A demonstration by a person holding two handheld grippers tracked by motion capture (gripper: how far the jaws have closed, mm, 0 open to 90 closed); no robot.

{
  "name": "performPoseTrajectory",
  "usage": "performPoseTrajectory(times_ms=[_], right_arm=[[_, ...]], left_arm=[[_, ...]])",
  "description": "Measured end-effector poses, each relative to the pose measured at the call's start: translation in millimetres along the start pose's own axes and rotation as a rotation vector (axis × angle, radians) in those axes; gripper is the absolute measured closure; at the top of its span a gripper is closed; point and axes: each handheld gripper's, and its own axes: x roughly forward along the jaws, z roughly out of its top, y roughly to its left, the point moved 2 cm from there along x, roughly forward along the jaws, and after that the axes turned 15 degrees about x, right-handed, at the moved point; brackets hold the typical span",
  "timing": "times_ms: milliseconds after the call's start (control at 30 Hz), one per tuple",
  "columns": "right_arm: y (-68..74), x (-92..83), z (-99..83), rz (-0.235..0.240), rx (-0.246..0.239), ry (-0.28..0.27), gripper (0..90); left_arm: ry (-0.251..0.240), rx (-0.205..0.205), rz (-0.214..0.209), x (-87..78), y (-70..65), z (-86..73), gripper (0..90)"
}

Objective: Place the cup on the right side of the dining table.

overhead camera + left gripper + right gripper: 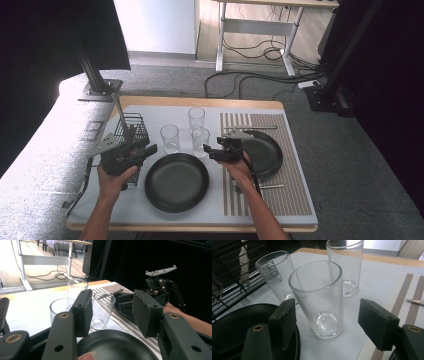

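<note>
Three clear glasses stand mid-table: one at the left (169, 138), one at the back (196, 119) and one nearest the right hand (200, 141). My right gripper (210, 150) points left at that near glass. In the right gripper view the near glass (319, 297) stands upright just ahead of the wide-apart jaws of my right gripper (328, 312), and neither pad touches it. My left gripper (150, 148) hovers by a wire basket (131, 127). In its own view my left gripper (112, 307) is open with nothing between the jaws.
A large black plate (176, 181) lies at the front centre. A smaller black plate (265, 152) sits on a striped placemat (280, 200), with cutlery (250, 127) at its far edge and another piece (272, 186) near its front. Cables lie on the floor beyond the table.
</note>
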Motion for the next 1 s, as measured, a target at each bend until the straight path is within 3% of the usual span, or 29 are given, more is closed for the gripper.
performPoseTrajectory(times_ms=[1000], right_arm=[[5.9,32.5,1.3,-0.007,-0.013,0.041,23.9]], left_arm=[[-0.010,-0.007,0.002,-3.0,1.4,0.2,50.5]])
